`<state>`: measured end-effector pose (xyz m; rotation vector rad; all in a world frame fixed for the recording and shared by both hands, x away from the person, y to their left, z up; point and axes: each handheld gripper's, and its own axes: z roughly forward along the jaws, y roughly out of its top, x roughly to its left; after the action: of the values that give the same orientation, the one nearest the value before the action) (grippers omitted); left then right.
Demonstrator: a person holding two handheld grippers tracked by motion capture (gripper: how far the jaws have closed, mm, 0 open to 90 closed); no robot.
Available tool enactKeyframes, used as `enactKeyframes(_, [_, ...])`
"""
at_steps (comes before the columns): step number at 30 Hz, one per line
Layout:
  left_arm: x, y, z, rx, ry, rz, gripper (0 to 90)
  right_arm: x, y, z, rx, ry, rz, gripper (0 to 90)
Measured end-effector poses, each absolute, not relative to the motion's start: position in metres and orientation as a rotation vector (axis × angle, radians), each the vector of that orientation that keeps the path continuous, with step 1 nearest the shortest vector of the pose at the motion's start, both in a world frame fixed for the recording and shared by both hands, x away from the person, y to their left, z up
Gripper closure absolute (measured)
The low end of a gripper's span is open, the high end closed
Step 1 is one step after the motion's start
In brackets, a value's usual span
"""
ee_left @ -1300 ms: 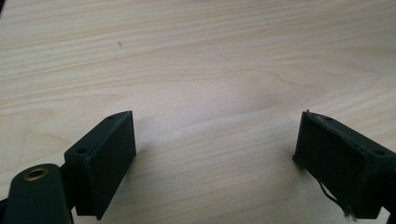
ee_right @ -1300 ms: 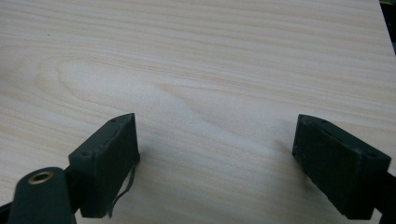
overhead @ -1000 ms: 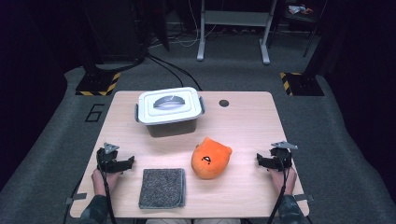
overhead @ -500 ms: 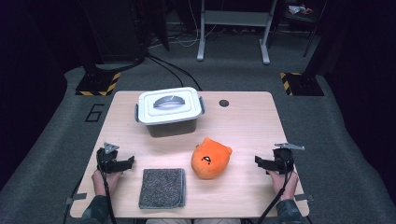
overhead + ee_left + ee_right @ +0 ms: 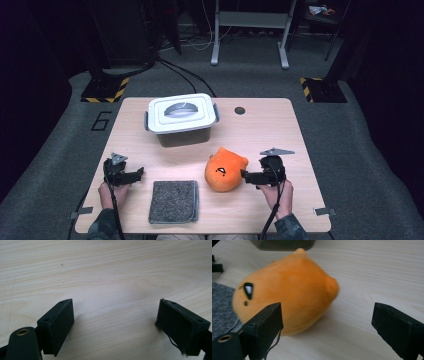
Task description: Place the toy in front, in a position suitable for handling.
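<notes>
Plush toy (image 5: 287, 292) partly behind fingers (image 5: 265, 326)

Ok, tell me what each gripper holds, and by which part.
Nothing. The right gripper is open beside the orange plush; the left gripper is open over bare table.

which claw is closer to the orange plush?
Right. The right claw sits just beside the orange plush, jaws open toward it. The left claw is across the grey cloth from it, over bare table.
</notes>
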<state>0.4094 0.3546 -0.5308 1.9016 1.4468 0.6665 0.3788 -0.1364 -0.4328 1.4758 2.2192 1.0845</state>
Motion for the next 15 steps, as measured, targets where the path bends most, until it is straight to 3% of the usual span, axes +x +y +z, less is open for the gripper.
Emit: enactKeyframes(15, [0.409,0.354,-0.531,1.891,1.444,0.661,15.5,0.376,-0.095,-0.431,1.432,2.278,1.096,17.2])
